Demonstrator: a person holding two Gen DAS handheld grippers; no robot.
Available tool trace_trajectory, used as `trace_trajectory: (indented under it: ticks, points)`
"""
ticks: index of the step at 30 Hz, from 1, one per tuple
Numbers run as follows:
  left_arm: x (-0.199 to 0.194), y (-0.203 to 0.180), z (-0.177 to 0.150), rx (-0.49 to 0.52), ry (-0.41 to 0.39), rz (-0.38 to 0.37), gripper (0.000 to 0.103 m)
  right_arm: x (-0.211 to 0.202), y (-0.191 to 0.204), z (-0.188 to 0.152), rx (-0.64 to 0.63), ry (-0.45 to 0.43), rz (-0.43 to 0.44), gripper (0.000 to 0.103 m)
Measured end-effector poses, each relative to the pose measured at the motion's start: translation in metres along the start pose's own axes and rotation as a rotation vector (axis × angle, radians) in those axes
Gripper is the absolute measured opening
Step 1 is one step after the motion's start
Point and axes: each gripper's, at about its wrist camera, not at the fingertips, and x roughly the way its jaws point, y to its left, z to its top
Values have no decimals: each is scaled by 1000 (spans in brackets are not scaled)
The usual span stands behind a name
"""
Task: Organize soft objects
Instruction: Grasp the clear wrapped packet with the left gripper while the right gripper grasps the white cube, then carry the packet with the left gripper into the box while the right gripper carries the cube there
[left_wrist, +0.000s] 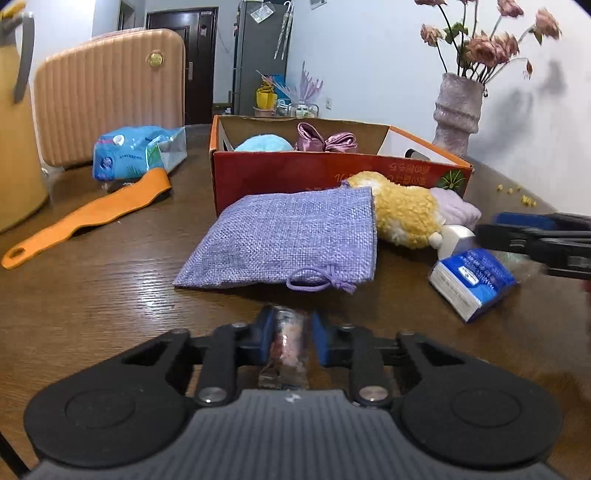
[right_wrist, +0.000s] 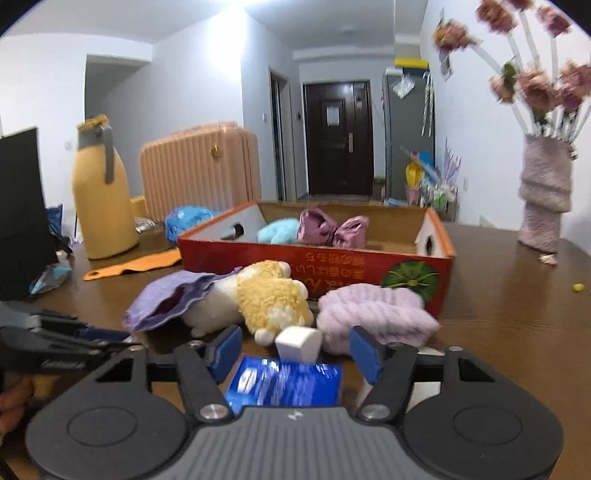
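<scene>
- Soft objects lie in a group on the brown wooden table (left_wrist: 92, 295), just in front of the long wall of the red cardboard box (right_wrist: 258, 258): a purple burlap pouch (left_wrist: 284, 240), a yellow and white plush toy (right_wrist: 273, 299) partly on the pouch's edge, and a lilac fluffy cloth (right_wrist: 373, 310) to the right of the toy, touching the box wall.
- Inside the box lie a light blue plush ball (right_wrist: 279, 230) and a pink satin bow (right_wrist: 330, 229), side by side.
- Left gripper (left_wrist: 288, 332) is low over the table, pointing at the pouch; its blue pads are closed on a small clear packet (left_wrist: 290, 347) with pinkish content.
- Right gripper (right_wrist: 295, 352) is held level near the table, fingers spread wide, holding nothing; a blue and white carton (right_wrist: 284, 384) lies between them and a small white bottle (right_wrist: 299, 343) stands just ahead.
- Further left on the table lie an orange flat strip (left_wrist: 85, 218) and a blue plastic pack (left_wrist: 129, 151); a yellow jug (right_wrist: 101, 192) stands near the left edge.
- A lilac vase (right_wrist: 545, 199) with dried pink flowers stands toward the right far side.
</scene>
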Motion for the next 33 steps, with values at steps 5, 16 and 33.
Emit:
trace_trajectory:
  ticks: [5,16,33]
  points:
    - [-2,9,0,-51,-3,-78,19,38,-8,3,35,67,39,29]
    - [-10,3,-3,-49,-3,-185,18,28,-27,-1,127,5,96,20]
    - [-47,-8,-12,-75,-146,-247,18,-38,-11,-9,102,-261,107,20]
